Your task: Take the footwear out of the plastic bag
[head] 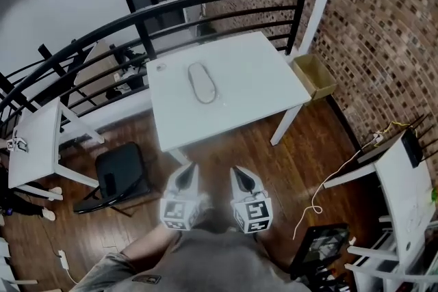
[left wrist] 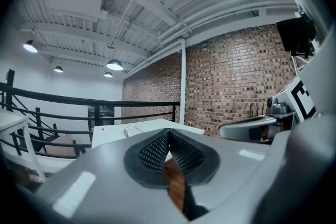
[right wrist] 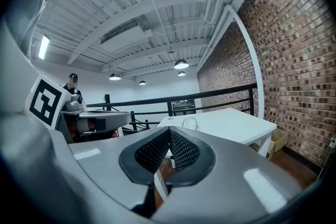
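Observation:
A clear plastic bag with a pale shoe inside (head: 202, 83) lies flat on the white table (head: 253, 85), left of its middle. In the right gripper view the bag (right wrist: 189, 123) shows small on the table top, and in the left gripper view the same bag (left wrist: 132, 130) is a pale shape. My left gripper (head: 186, 178) and right gripper (head: 241, 179) hang side by side over the wooden floor, well short of the table's near edge. Both are shut with nothing between the jaws, as the left gripper (left wrist: 168, 140) and right gripper (right wrist: 169, 139) show in their own views.
A black railing (head: 205, 7) curves behind the table. A cardboard box (head: 315, 75) sits on the floor at the table's right end by the brick wall. A black chair (head: 122, 174) and a small white table (head: 34, 147) stand at left. A white cable (head: 332, 181) trails right.

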Demonstrator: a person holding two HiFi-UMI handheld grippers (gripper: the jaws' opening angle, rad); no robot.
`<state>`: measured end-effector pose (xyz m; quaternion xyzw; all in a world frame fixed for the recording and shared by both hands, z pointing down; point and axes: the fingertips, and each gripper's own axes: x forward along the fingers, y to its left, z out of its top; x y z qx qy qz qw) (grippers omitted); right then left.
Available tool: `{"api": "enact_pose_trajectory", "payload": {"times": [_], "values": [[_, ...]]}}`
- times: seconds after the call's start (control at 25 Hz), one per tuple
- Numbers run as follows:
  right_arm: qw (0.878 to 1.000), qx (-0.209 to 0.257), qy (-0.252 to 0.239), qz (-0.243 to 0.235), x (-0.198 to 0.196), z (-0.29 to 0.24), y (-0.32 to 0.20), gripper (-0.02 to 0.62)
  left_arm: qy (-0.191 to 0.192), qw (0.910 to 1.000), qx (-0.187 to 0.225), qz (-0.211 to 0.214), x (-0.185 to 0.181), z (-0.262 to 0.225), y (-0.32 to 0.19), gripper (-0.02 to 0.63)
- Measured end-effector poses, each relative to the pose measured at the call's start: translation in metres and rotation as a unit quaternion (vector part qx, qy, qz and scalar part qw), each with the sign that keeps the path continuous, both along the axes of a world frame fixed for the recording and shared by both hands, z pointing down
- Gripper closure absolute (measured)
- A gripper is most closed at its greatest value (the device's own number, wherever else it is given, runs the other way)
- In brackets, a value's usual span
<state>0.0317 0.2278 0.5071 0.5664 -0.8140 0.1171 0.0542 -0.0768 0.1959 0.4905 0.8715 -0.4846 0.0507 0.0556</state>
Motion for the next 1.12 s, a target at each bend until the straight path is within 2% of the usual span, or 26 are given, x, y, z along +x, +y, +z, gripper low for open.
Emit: {"api": "enact_pose_trajectory", "payload": {"times": [0.28, 0.64, 0.88, 1.12], "values": [[1.000, -0.013, 0.016, 0.011, -0.010, -0.005, -0.103, 0.584, 0.017, 0.9998, -0.012, 0.001, -0.014, 0.006, -0.105, 0.604], [0.999, -0.015, 0.023, 0.034, -0.013, -0.004, -0.187, 0.584, 0.020, 0.9995, -0.020, 0.014, -0.021, 0.017, -0.186, 0.604], [0.999, -0.027, 0.025, 0.022, -0.005, 0.011, -0.235, 0.584, 0.014, 0.9994, -0.029, -0.008, -0.022, 0.029, -0.231, 0.604], [0.999, -0.038, 0.016, -0.028, 0.016, 0.024, -0.300, 0.583, -0.003, 0.9976, -0.034, -0.061, -0.008, 0.036, -0.286, 0.604]]}}
